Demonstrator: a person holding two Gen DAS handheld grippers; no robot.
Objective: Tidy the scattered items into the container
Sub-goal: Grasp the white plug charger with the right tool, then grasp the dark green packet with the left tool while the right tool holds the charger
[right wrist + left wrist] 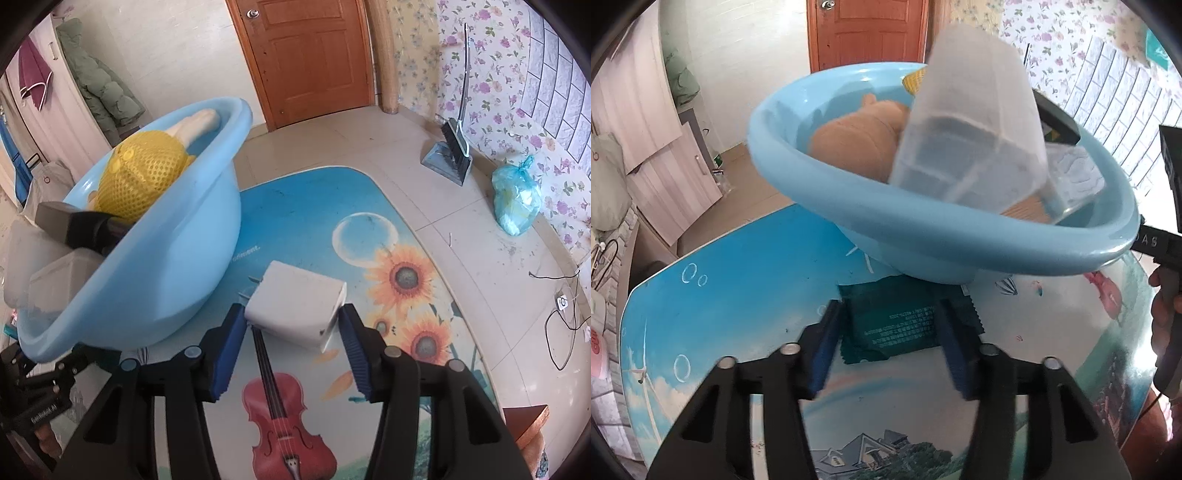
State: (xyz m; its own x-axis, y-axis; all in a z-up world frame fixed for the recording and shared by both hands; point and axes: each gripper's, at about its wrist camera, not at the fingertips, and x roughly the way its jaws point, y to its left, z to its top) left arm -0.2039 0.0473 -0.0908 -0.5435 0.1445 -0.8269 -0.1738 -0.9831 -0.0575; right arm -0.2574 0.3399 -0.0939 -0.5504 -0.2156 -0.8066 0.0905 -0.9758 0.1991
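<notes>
The blue basin [923,236] is nearly full (a plush toy [857,136] too); both grippers, left [886,343] and right [291,339], are wide open around the green packet [897,317] and white charger [295,306].

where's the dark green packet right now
In the left wrist view, the dark green packet lies flat on the picture-printed table, between the open left gripper's blue pads, just in front of the blue basin.

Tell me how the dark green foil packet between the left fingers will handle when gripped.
The dark green foil packet looks thin and crinkly, so it will probably flex and weigh little. Lying flat on the glossy printed tabletop, it may slide.
</notes>
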